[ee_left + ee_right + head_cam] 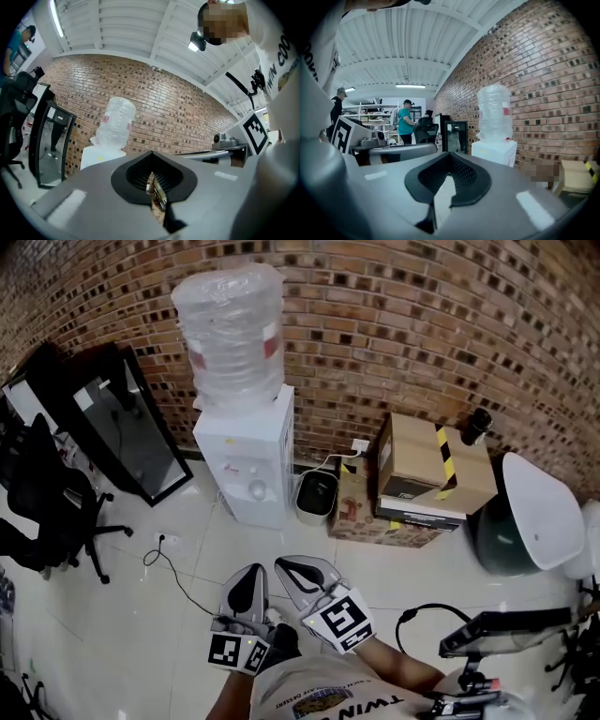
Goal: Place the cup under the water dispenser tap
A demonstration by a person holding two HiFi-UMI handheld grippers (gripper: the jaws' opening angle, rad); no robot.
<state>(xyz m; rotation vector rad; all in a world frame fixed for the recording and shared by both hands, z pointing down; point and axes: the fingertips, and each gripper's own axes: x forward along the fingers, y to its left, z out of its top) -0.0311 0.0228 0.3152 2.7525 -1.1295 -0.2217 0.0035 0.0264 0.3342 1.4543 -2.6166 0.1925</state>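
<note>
left tool [249, 579] pressed together, empty | right tool [302, 573] pressed together, empty | cup seen in no view; weight and hold point left unjudged | water dispenser [248, 465] upper centre, against brick wall [422, 334]

Rough brick wall [422, 324], glossy floor [169, 615], seemingly plastic water dispenser [248, 460].

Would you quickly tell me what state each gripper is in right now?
Left gripper: closed, holding nothing.
Right gripper: closed, holding nothing.
</note>
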